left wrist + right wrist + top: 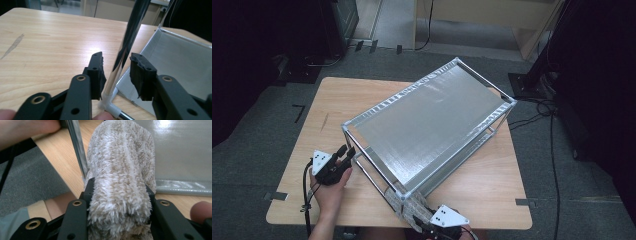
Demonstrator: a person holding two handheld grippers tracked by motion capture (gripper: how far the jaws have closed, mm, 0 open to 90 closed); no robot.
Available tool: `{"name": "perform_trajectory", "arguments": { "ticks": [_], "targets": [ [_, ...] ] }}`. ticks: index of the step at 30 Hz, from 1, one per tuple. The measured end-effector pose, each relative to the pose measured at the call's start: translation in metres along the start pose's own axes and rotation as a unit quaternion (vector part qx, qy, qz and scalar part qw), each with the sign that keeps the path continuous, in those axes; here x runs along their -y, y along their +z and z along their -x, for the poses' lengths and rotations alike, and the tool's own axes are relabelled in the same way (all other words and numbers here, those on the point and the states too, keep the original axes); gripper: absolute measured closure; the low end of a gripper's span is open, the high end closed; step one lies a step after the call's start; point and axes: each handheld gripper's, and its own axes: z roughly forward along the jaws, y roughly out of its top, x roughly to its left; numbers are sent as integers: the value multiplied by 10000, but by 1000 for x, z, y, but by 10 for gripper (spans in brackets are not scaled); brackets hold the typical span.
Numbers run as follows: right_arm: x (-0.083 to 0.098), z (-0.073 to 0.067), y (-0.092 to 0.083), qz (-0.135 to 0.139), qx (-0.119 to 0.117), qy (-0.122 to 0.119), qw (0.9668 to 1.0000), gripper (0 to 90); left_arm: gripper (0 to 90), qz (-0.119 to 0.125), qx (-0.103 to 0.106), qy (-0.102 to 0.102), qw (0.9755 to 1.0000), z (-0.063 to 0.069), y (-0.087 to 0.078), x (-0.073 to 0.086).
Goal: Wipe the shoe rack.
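Standing slantwise on the wooden table [319,100], a two-tier metal rack [432,115] runs from the near middle toward the far right, with a flat, dull silver top shelf inside a ribbed rim, thin chrome posts at the corners and a lower shelf beneath. At its near left corner the left gripper [346,156] reaches in from the table's near left; in the left gripper view its black jaws stand on either side of the corner post [117,67], a shiny chrome tube set in a white plastic foot, with a visible gap on each side, so the pads straddle the post without pressing it. At the rack's near corner, by the table's near edge, the right gripper [424,225] is clamped on a folded cloth [120,185], a thick beige terry piece with a shaggy pile and paler stripes along it. In the right gripper view the cloth bulges out past both jaws and lies against the rack, just beside another chrome post [77,147], with the grey shelf behind it.
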Motion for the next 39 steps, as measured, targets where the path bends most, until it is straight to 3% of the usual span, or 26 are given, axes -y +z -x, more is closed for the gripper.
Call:
{"name": "perform_trajectory", "arguments": {
  "ticks": [5, 9, 14, 17, 20, 24, 28, 30, 36, 39],
  "targets": [
    [-9, -2, -8, 199, 32, -23, 9998, 621, 773, -23, 27, 55, 10000, 0, 2, -1],
    [-19, -2, -22, 507, 97, -24, 9987, 619, 784, -48, 43, 136, 9999, 0, 2, -1],
    [-31, -5, -44, 1030, 212, -23, 9945, 619, 794, -72, 10, 320, 9995, 4, -1, 0],
    [-33, -8, -50, 1177, 216, -82, 9928, 619, 797, -66, -20, 354, 9994, 6, -1, 1],
    [-28, -7, -46, 1021, 188, -139, 9945, 619, 799, -69, -38, 408, 9991, 7, -2, 1],
    [-10, -1, -29, 617, 151, -149, 9979, 618, 802, -47, -56, 445, 9990, 8, -1, 1],
    [14, 11, -5, 31, 185, 128, 9997, 619, 802, -44, -46, 445, 9990, 8, -2, 1],
    [20, 14, 1, -95, 184, 219, 9995, 619, 803, -46, -44, 450, 9990, 8, -2, 1],
    [9, 7, -6, 58, 64, 139, 9999, 618, 805, -52, -89, 503, 9987, 9, -2, 2],
    [0, 3, -16, 314, 93, 26, 9995, 617, 805, -52, -98, 510, 9986, 9, -2, 2]
  ]
}}
